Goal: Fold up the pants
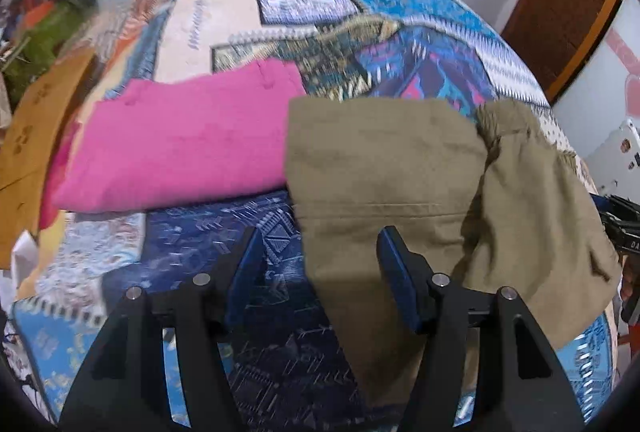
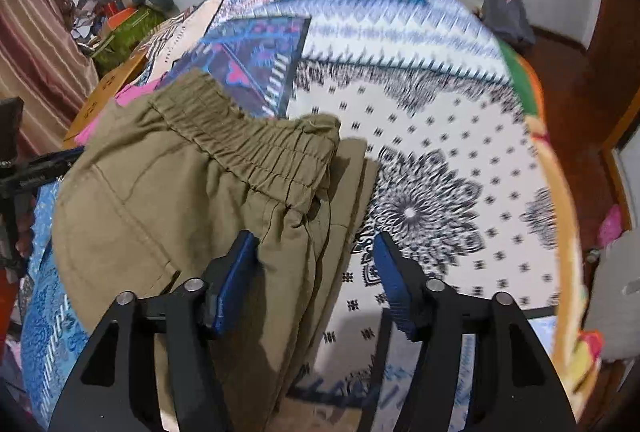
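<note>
Nearest the lens in the left wrist view, the left gripper (image 1: pixel 316 272) stands with its jaws released, blue pads apart, nothing pinched; the left edge of the olive pants (image 1: pixel 384 168) runs between them. In the right wrist view the right gripper (image 2: pixel 316 276) is likewise unclenched, straddling the pants' right edge.

The pants lie on the patterned bedspread (image 2: pixel 440 152), already doubled over, elastic waistband (image 2: pixel 248 140) at about eleven o'clock from the right gripper. A folded pink garment (image 1: pixel 180 140) lies just beside them at ten o'clock from the left gripper.

The cloth looks light, soft and limp, likely to sag and slide out of shape. The stacked side edges seem the best hold, pinching all layers together.
</note>
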Demonstrator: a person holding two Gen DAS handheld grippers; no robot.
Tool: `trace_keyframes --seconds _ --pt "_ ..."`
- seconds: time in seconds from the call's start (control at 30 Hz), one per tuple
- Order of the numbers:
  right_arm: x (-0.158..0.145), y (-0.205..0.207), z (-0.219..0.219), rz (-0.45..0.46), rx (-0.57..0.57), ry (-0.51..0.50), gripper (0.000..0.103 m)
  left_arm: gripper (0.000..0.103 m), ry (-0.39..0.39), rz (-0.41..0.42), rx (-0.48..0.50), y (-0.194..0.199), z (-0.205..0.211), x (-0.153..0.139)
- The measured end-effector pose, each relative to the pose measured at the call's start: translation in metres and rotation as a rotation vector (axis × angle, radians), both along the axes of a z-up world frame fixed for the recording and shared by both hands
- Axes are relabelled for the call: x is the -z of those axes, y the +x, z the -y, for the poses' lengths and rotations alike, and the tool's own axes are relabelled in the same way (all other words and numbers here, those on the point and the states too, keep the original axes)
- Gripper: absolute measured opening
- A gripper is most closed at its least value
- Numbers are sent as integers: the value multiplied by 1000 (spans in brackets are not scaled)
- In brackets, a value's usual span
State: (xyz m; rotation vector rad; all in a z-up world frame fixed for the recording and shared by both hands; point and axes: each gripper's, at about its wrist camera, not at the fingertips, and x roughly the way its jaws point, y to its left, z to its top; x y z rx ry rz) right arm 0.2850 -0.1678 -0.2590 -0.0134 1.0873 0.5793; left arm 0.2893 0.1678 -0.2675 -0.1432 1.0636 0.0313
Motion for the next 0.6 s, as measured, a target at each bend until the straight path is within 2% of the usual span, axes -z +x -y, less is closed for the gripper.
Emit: trace_keyframes --seconds 0.07,0.17,0.37,0.43,0.47,0.57,0.6 --pt "5 5 1 -21 -18 17 64 61 -40 -4 25 2 3 5" --pt "11 13 4 -62 -22 41 70 61 -52 -2 33 5 5 8" --pt "17 17 -1 -76 -29 61 72 58 -109 -11 14 7 1 11" --pt "15 17 -3 -76 -34 80 62 54 -100 -7 28 5 4 9" --pt "14 17 -4 -81 -35 95 54 53 -84 0 44 3 5 7" --pt "11 14 -7 -55 -34 82 48 42 -57 3 72 -2 11 2" --pt "10 12 -8 -45 -31 79 45 36 -49 -2 75 -3 12 1"
